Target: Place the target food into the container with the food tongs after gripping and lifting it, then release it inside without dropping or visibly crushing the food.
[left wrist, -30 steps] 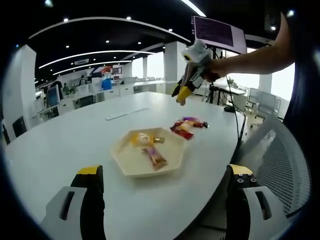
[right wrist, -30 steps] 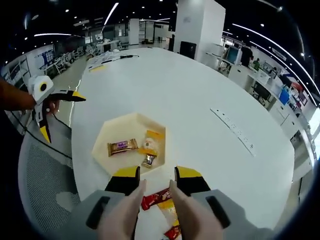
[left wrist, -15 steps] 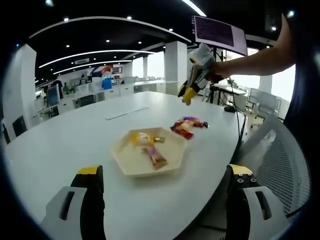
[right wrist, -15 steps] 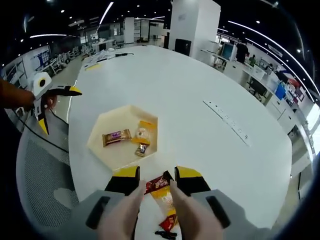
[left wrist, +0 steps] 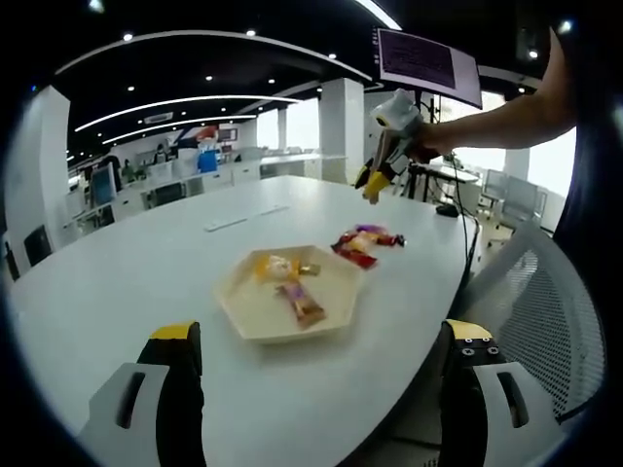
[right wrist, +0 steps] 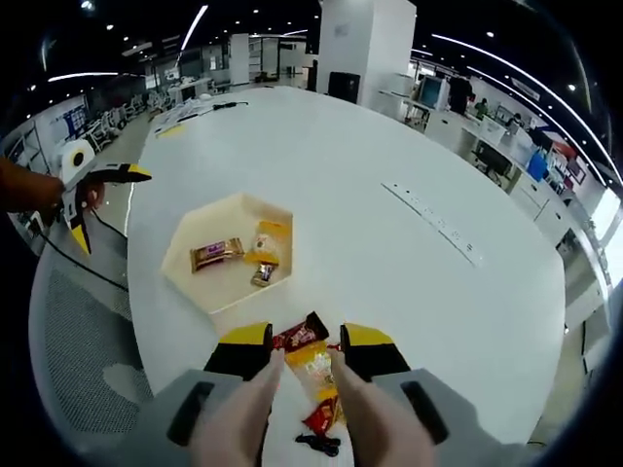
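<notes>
A cream hexagonal tray (right wrist: 185,282) (left wrist: 248,326) on the white table holds a brown bar (right wrist: 216,253), a yellow packet (right wrist: 265,241) and a small sweet. A pile of loose wrapped snacks (right wrist: 316,375) (left wrist: 362,243) lies beside it, a red one (right wrist: 300,336) nearest the tray. My right gripper (right wrist: 304,341) (left wrist: 375,183) hovers high above this pile, gripping beige food tongs (right wrist: 255,409) whose arms stand apart with nothing between them. My left gripper (left wrist: 321,384) (right wrist: 92,195) hangs wide open off the table's near edge, short of the tray.
The round white table (right wrist: 389,195) stretches far beyond the tray, with a flat power strip (right wrist: 433,224) on it. A mesh chair (left wrist: 545,311) stands at the table's edge by my left gripper. Desks and columns fill the office behind.
My right gripper has drawn back and up from the tray, so the snack pile sits fuller between the tongs. The left gripper has held still.
</notes>
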Motion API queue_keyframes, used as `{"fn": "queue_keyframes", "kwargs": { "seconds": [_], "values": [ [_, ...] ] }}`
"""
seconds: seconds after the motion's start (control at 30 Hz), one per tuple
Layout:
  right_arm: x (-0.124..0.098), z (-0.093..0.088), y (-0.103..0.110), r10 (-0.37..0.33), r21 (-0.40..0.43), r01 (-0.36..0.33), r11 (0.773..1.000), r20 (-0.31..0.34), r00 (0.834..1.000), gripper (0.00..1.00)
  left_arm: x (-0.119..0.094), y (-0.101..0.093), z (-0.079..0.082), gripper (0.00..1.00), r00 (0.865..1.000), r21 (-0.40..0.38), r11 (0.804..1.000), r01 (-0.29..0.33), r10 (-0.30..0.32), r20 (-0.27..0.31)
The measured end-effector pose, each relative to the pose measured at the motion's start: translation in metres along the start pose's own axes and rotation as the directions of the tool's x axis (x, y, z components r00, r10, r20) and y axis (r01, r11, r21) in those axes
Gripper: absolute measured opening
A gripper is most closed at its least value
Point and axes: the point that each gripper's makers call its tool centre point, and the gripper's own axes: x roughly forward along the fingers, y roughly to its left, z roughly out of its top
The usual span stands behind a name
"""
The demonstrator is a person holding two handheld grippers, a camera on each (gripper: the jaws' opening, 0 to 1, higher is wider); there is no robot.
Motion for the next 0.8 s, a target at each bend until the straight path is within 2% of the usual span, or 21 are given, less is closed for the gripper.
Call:
{"fn": "queue_keyframes", "kwargs": {
  "seconds": [0.3,0.8],
  "values": [
    [-0.007,-0.01,-0.009,-0.02,0.008,0.02,1.0,-0.01,1.0,0.27,0.0,0.001,0.0,0.99,1.0,-0.002,1.0,-0.002,0.002,0.0],
    [-0.025,-0.04,-0.021,-0.05,0.039,0.051,0.998,-0.032,0.998,0.27,0.0,0.002,0.0,0.99,1.0,-0.001,1.0,-0.006,0.006,-0.001]
  ]
}}
